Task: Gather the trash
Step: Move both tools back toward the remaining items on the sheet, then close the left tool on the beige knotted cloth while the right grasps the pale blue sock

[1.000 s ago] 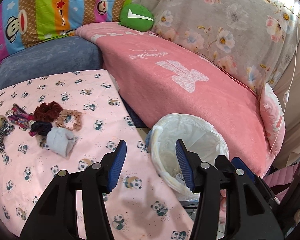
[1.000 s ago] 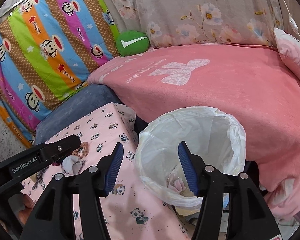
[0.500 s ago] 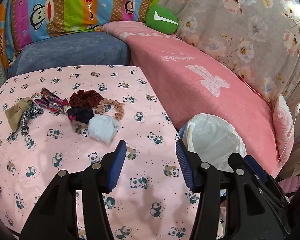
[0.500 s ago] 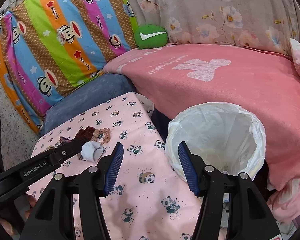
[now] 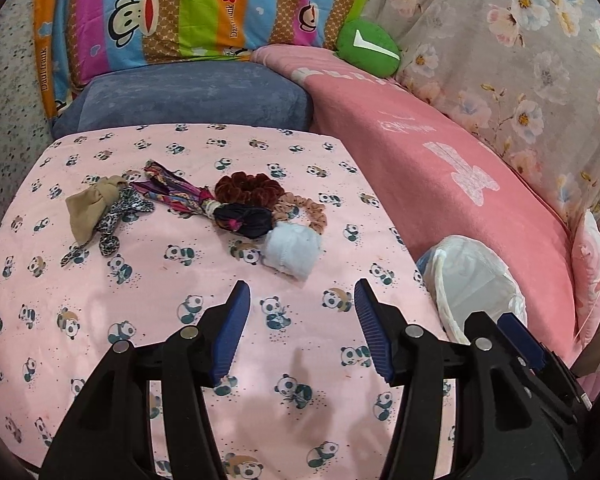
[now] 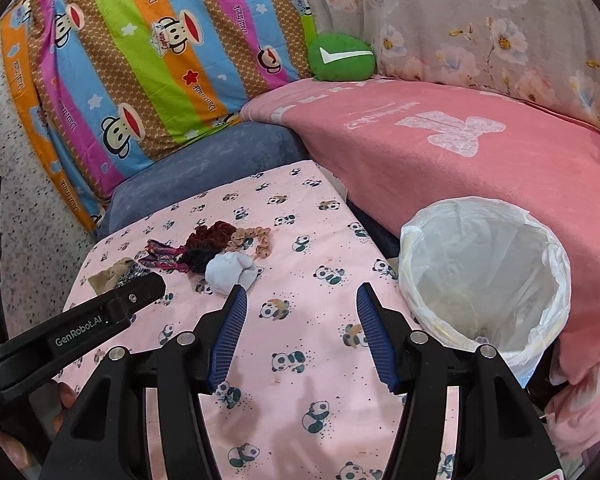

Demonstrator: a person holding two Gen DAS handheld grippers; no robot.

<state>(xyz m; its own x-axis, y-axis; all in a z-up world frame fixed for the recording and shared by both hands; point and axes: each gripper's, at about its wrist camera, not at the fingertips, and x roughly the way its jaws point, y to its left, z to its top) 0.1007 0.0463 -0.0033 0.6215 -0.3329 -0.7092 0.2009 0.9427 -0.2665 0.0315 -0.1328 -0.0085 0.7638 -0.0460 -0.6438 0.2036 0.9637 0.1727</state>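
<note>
A crumpled pale blue wad (image 5: 292,251) (image 6: 230,270) lies on the pink panda cloth (image 5: 140,320) beside a heap of hair scrunchies (image 5: 252,196) (image 6: 216,240) and a tan and leopard bow (image 5: 100,208). My left gripper (image 5: 300,300) hovers just short of the wad, its jaws opening with nothing between them. The right gripper (image 6: 300,300) stands open and empty over the cloth, right of the wad. A white-lined trash bin (image 6: 484,280) (image 5: 472,280) stands at the cloth's right edge.
A pink blanket (image 6: 480,152) covers the sofa to the right. A blue cushion (image 5: 188,96), a striped monkey pillow (image 5: 188,12) and a green round pillow (image 5: 368,50) sit behind. The left gripper's black arm (image 6: 80,332) crosses the right wrist view's lower left.
Both grippers have swung left, away from the bin and over the panda cloth. The blue wad and scrunchies now sit nearer the centre of both views.
</note>
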